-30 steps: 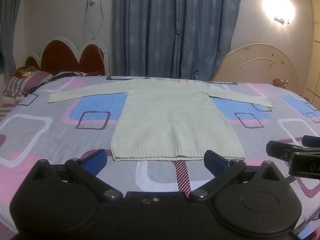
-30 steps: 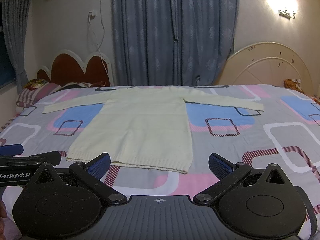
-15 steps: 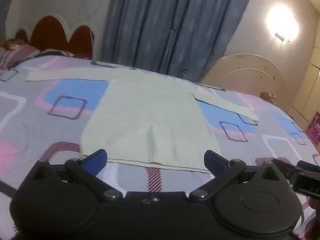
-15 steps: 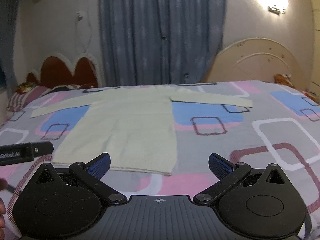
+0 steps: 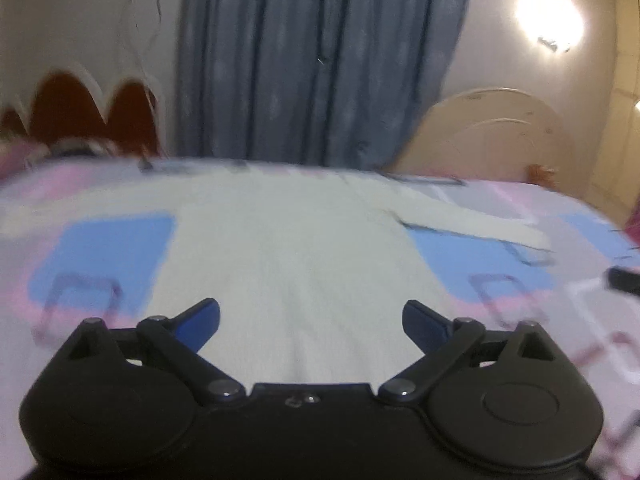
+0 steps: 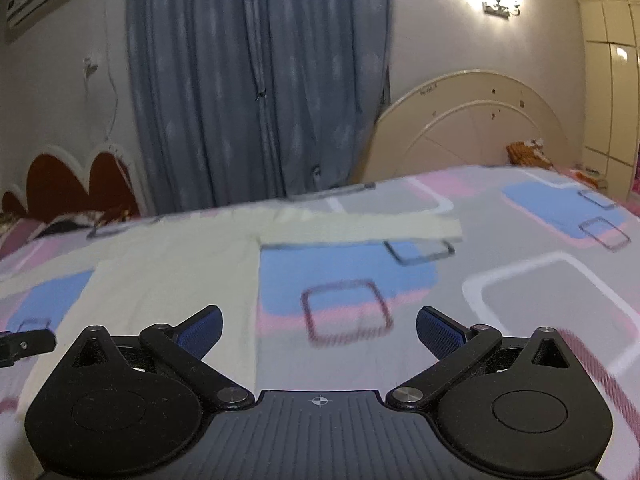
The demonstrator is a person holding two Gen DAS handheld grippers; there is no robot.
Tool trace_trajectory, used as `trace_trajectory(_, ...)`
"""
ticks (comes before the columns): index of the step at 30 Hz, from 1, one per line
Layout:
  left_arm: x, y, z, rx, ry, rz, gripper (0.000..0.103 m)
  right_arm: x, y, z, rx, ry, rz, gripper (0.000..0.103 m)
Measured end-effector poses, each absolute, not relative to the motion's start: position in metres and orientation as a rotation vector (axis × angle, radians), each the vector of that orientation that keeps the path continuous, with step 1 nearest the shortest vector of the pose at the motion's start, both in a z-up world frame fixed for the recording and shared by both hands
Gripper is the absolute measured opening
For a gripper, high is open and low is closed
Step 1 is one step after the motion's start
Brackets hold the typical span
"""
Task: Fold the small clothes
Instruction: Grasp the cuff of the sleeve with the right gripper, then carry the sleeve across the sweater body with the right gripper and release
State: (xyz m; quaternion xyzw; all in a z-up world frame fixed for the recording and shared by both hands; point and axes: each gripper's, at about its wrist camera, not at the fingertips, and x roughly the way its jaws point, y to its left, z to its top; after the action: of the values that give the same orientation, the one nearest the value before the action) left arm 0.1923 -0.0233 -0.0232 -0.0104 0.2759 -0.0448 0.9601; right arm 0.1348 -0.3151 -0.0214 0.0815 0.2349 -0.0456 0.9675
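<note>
A cream knit sweater [image 5: 296,256] lies flat and face-down or face-up (the blur hides which) on the patterned bedspread [image 5: 100,252], body toward the cameras and sleeves spread out to either side. The left gripper [image 5: 311,318] hangs low over the middle of the body, fingers released and wide apart, holding nothing; in its view the left sleeve runs off toward 9 o'clock and the right sleeve [image 5: 472,226] reaches toward 2 o'clock. The right gripper [image 6: 319,328] is likewise spread and empty, over the bedspread just beside the sweater's right edge, with the right sleeve [image 6: 360,230] lying straight across at 12 o'clock. The step in hand looks like reaching for a first fold, probably bringing a sleeve in across the body. To do it well, each claw should come down at a sleeve cuff or shoulder seam, pinch only the knit and not the bedspread beneath, lift just enough to clear, and carry the sleeve over flat so no ridge forms in the soft, stretchy fabric.
</note>
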Motion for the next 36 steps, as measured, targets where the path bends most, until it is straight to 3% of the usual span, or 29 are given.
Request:
trace_trajectory(6, 0.274, -0.011, -0.038, -0.033, 0.516, 0.012, 0.081, 0.235, -0.371, -0.044, 0.22, 0.455, -0.14, 0.1)
trace_trajectory(8, 0.302, -0.008, -0.045, -0.041, 0.539, 0.029, 0.08, 0.267, -0.393, -0.056, 0.25, 0.471, -0.167, 0.075)
trace_trajectory(12, 0.341, -0.009, -0.058, -0.044, 0.54, 0.026, 0.078, 0.322, -0.441, -0.079, 0.332, 0.464, -0.229, 0.069)
trace_trajectory(14, 0.356, -0.013, -0.066, -0.017, 0.56, 0.017, 0.074, 0.347, -0.47, -0.094, 0.401, 0.465, -0.258, 0.05)
trace_trajectory(16, 0.367, -0.018, -0.076, -0.005, 0.588, 0.008, 0.07, 0.366, -0.497, -0.112, 0.488, 0.483, -0.285, 0.039)
trace_trajectory(22, 0.389, -0.028, -0.097, 0.038, 0.635, -0.002, 0.072, 0.384, -0.561, -0.156, 0.702, 0.514, -0.38, 0.038)
trace_trajectory(28, 0.406, -0.025, -0.098, 0.035, 0.64, -0.007, 0.074, 0.386, -0.588, -0.164, 0.805, 0.471, -0.347, 0.038)
trace_trajectory(31, 0.413, -0.022, -0.094, 0.033, 0.643, -0.011, 0.076, 0.392, -0.596, -0.167, 0.8, 0.494, -0.367, 0.007)
trace_trajectory(36, 0.415, -0.007, -0.086, 0.061, 0.629, -0.013, 0.08, 0.385, -0.583, -0.142, 0.719, 0.45, -0.351, 0.006)
